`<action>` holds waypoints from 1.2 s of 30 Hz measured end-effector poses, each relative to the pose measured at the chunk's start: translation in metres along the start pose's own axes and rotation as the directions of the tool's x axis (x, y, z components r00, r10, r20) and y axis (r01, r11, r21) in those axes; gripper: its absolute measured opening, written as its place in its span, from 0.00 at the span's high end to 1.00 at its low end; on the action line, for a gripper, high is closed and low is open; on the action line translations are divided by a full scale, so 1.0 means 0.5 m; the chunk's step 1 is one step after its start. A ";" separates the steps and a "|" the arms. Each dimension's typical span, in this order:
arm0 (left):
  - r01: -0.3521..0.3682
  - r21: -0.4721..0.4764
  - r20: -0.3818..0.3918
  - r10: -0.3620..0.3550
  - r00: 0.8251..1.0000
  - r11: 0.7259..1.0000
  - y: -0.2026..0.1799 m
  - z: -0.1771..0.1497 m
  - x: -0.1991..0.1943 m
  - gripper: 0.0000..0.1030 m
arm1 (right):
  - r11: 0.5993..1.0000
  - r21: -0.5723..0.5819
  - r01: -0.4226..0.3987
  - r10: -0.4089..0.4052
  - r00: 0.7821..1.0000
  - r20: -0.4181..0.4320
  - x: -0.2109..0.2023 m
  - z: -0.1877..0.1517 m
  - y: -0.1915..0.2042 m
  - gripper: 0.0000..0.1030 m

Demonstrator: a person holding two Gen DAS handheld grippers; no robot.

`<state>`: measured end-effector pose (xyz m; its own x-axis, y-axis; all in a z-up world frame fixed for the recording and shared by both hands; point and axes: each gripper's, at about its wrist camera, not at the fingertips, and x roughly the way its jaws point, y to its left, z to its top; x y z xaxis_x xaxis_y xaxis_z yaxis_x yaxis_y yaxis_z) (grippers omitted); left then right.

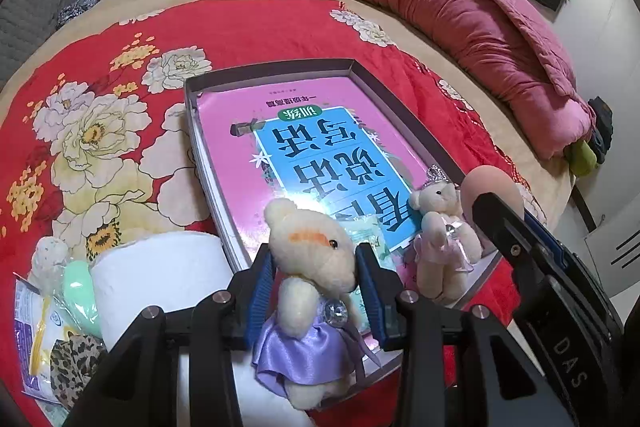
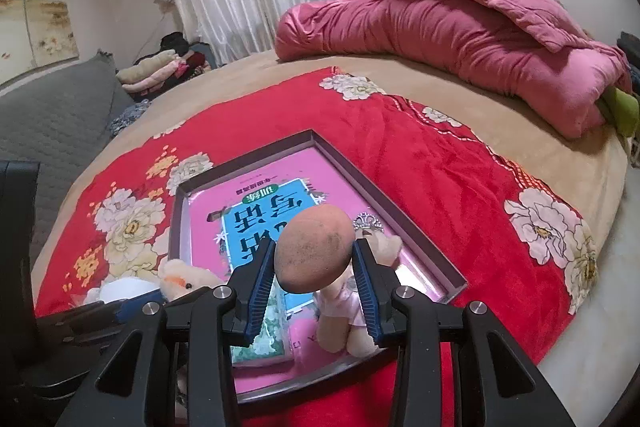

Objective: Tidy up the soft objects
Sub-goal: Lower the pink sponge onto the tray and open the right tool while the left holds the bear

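Left wrist view: I hold the purple-dress bear [image 1: 310, 287] upright between my left gripper [image 1: 316, 279] fingers, over the tray's [image 1: 272, 71] near edge.
Right wrist view: my right gripper [image 2: 314, 279] fingers pinch the makeup sponge [image 2: 314, 251] above the tray.
Key relation: the pink-dress bear [image 2: 344, 311] stands in the tray directly beneath the sponge; free space lies farther in.
Textures: plush fur, satin skirts, smooth egg-shaped foam, glossy book [image 1: 320, 147] lining the tray.

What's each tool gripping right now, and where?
Left tool: purple-dress bear, by head and neck. Right tool: makeup sponge, by its sides.
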<state>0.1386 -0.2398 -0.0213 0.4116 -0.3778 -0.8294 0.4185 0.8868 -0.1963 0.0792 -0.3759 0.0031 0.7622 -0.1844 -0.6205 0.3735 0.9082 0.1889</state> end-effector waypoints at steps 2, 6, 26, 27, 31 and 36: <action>-0.004 0.002 -0.001 0.004 1.000 1.000 -0.002 0.000 0.001 0.60 | 1.000 0.014 0.001 -0.001 1.000 -0.003 0.001 0.000 -0.006 0.60; 0.009 -0.013 -0.012 -0.009 1.000 1.000 0.001 -0.002 -0.001 0.58 | 1.000 0.031 0.000 0.001 1.000 -0.021 0.009 0.001 -0.016 0.61; 0.089 -0.100 0.015 -0.088 0.996 0.991 0.039 -0.009 -0.030 0.53 | 1.000 -0.004 -0.009 0.008 0.986 -0.168 0.055 -0.012 -0.005 0.61; 0.092 -0.102 0.015 -0.091 0.996 0.991 0.041 -0.011 -0.032 0.53 | 1.000 -0.014 -0.013 0.011 0.984 -0.175 0.058 -0.014 -0.001 0.61; 0.098 -0.110 0.015 -0.097 0.995 0.989 0.047 -0.013 -0.038 0.53 | 0.998 -0.065 -0.018 0.004 0.978 -0.208 0.065 -0.022 0.019 0.61; 0.109 -0.106 0.003 -0.109 0.994 0.988 0.041 -0.014 -0.033 0.53 | 0.996 -0.095 0.002 -0.025 0.970 -0.241 0.075 -0.029 0.025 0.61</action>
<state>0.1349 -0.2137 -0.0152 0.3656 -0.4734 -0.8014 0.3728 0.8634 -0.3399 0.1046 -0.3657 -0.0288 0.6031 -0.1111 -0.7899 0.3235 0.9392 0.1148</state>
